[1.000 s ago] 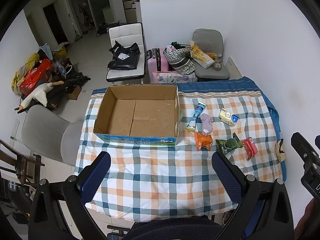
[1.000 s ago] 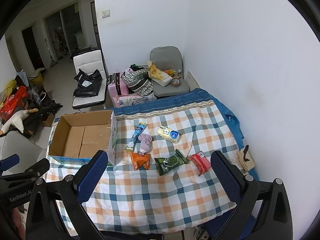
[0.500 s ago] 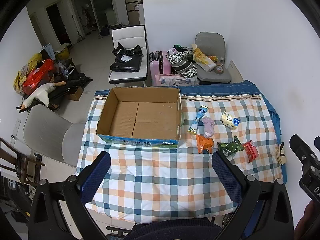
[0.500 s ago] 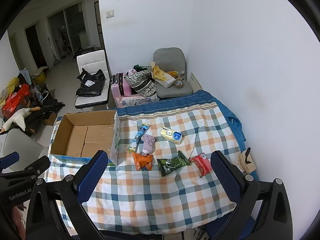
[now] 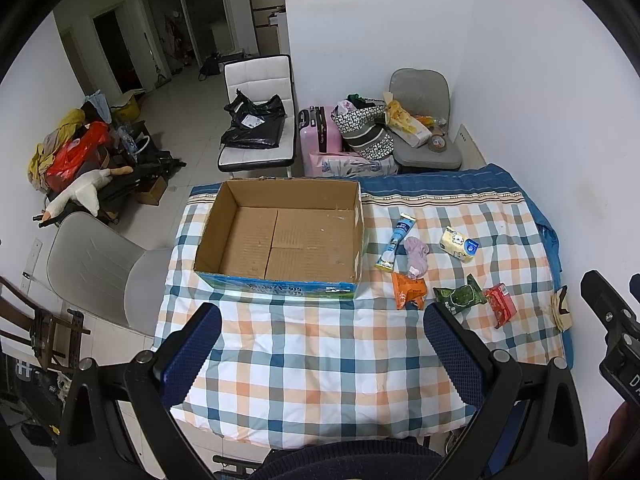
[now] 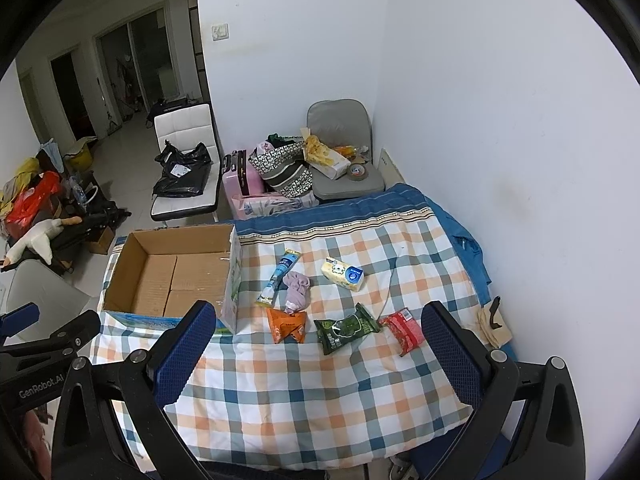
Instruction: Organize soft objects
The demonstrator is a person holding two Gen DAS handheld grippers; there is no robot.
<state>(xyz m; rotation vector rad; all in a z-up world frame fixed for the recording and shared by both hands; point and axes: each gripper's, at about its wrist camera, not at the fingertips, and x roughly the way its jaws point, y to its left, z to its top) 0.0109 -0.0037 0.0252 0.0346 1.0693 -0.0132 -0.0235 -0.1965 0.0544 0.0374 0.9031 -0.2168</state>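
An open, empty cardboard box [image 5: 280,236] [image 6: 176,272] sits at the far left of the checked tablecloth. To its right lie a blue tube [image 5: 396,242] [image 6: 279,278], a lilac cloth bundle [image 5: 416,256] [image 6: 297,291], a yellow tissue pack [image 5: 460,244] [image 6: 344,274], an orange packet [image 5: 408,290] [image 6: 287,325], a green packet [image 5: 460,294] [image 6: 346,328] and a red packet [image 5: 500,304] [image 6: 403,330]. My left gripper [image 5: 320,354] and right gripper [image 6: 320,352] are both open and empty, held high above the table's near edge.
A grey chair [image 5: 96,268] stands left of the table. A white chair with a black bag [image 5: 256,132], a pink suitcase [image 5: 320,130] and a grey chair with bags [image 5: 420,136] stand behind it. A white wall runs along the right. A beige tag [image 6: 494,322] lies at the right edge.
Both grippers have risen and drawn back a little, so the table looks smaller and lower in view. Nothing on the table has moved. Both stay open.
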